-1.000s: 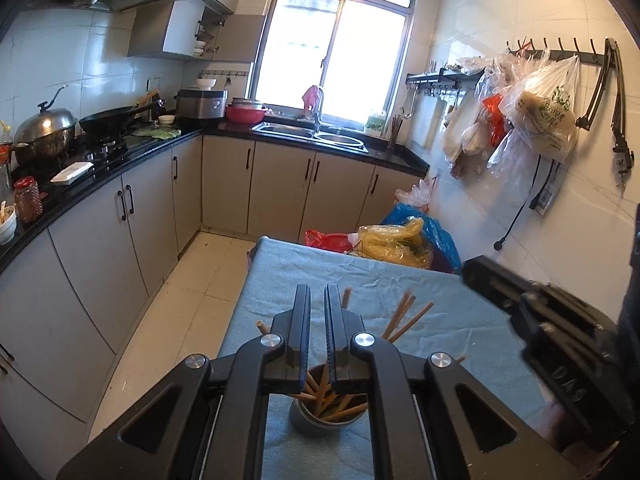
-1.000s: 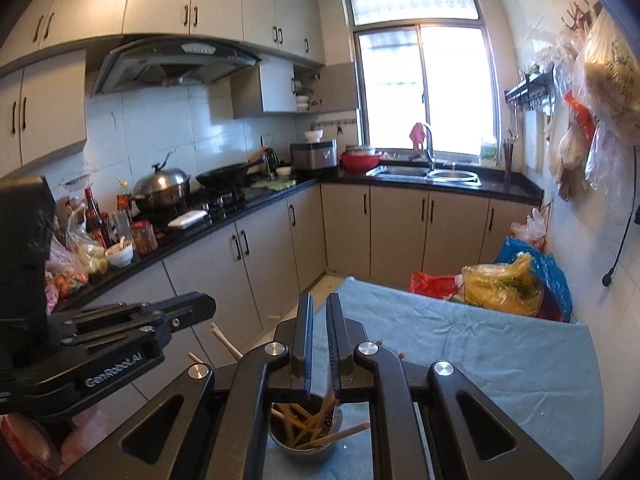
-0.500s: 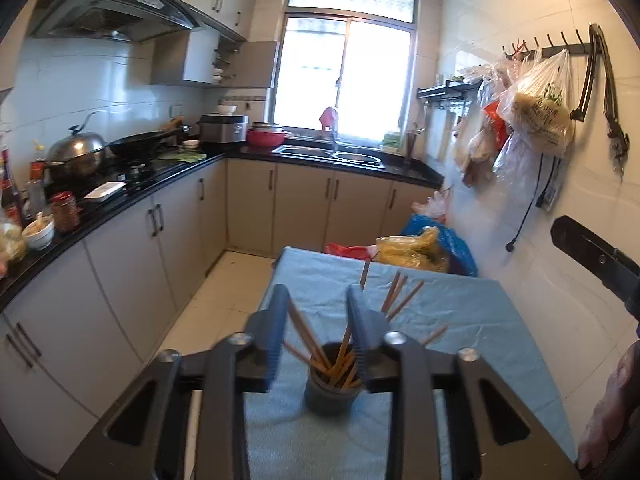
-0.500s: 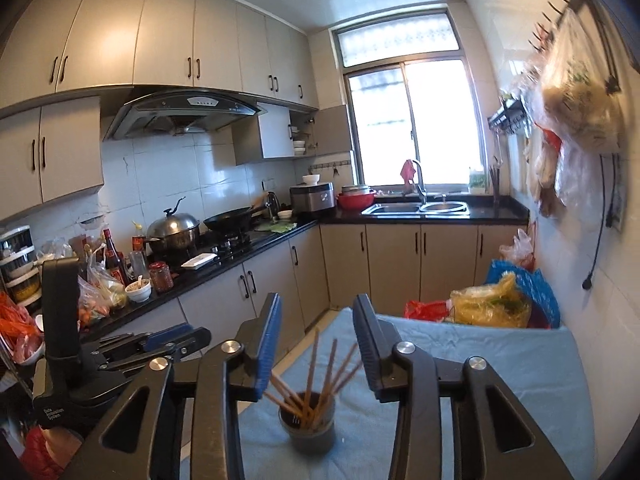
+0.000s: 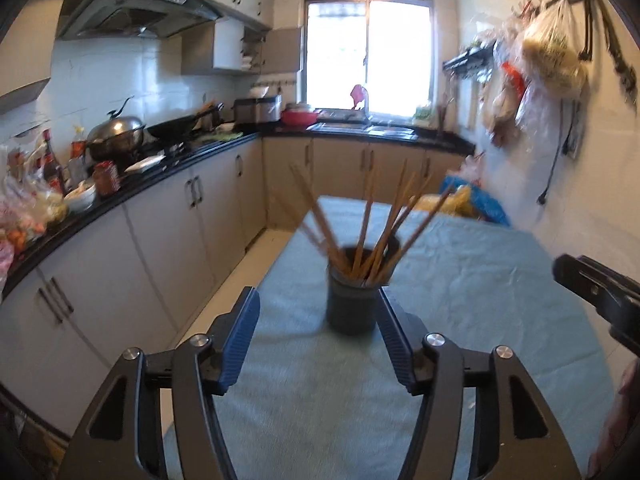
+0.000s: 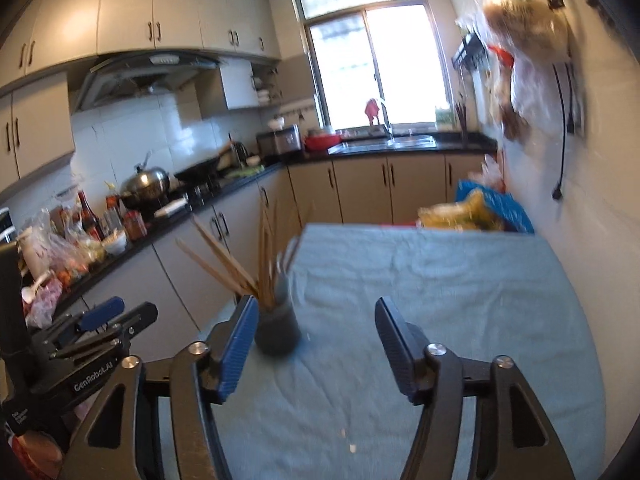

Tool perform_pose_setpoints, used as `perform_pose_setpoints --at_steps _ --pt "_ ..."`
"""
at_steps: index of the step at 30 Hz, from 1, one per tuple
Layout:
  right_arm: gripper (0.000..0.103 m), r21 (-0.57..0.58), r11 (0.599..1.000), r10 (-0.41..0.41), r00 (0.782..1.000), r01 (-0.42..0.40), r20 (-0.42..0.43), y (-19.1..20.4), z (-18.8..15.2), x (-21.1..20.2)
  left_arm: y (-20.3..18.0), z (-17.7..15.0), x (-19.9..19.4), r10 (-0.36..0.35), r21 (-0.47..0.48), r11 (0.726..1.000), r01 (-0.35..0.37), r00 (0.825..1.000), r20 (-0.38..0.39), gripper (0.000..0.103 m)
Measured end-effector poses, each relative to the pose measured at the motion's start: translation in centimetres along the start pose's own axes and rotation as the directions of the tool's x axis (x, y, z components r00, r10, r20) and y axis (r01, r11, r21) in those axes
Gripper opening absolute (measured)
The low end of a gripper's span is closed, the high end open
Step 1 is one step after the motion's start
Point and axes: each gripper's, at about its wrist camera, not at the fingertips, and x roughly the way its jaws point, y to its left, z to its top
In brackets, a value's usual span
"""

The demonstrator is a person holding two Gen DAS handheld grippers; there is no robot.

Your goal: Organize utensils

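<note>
From where I sit, the chopsticks [image 5: 374,224] all stand in the dark cup [image 5: 353,300] on the cloth-covered tabletop [image 5: 480,300]. My left tool [image 5: 318,334] and right tool [image 6: 316,338] both gape wide, holding nothing. I judge the sorting finished, nothing loose showing.

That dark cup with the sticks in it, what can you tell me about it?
The cup is a dark grey, matte cylinder, possibly ceramic, standing upright on the blue tablecloth. It holds a bundle of wooden chopsticks, ends down, fanning outward above the rim. Nothing grips it: both the left hand-held gripper and the right hand-held gripper are open and clear of it. Motion blur hides finer detail.
</note>
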Motion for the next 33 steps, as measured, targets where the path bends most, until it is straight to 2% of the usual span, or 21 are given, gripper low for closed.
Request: perform_pose_setpoints --at_steps 2,5,7,11,17,28,33 --pt "0.069 -0.003 1.000 -0.019 1.000 0.019 -0.018 0.0 -2.1 0.1 0.0 -1.6 0.3 0.032 0.002 0.999 -0.032 0.999 -0.021 0.071" --pt "0.076 0.008 1.000 -0.030 0.998 0.030 -0.048 0.2 -4.7 0.3 0.3 -4.0 0.9 0.066 0.003 0.998 -0.066 0.995 -0.072 0.073" --pt "0.076 0.005 0.999 -0.032 0.996 0.032 -0.085 0.5 -6.6 0.5 0.5 -5.2 1.1 0.083 0.006 0.997 -0.083 0.992 -0.097 0.074" --pt "0.080 -0.010 0.999 -0.036 0.992 0.035 -0.118 1.6 -8.8 0.4 0.3 -6.6 1.0 0.115 0.028 0.993 -0.112 0.987 -0.114 0.087" --pt "0.093 -0.052 0.997 -0.065 0.994 0.060 -0.088 2.5 -9.9 -0.2 0.5 -7.3 0.5 0.162 0.036 0.987 -0.159 0.983 -0.085 0.091" --pt "0.095 -0.075 0.993 -0.098 0.991 0.091 -0.092 2.8 -10.9 -0.5 1.1 -8.0 0.8 0.167 0.021 0.986 -0.165 0.981 -0.103 0.094" --pt "0.096 -0.080 0.992 -0.101 0.991 0.093 -0.091 2.7 -11.0 -0.5 1.4 -8.1 0.8 0.177 0.015 0.984 -0.177 0.979 -0.103 0.098"
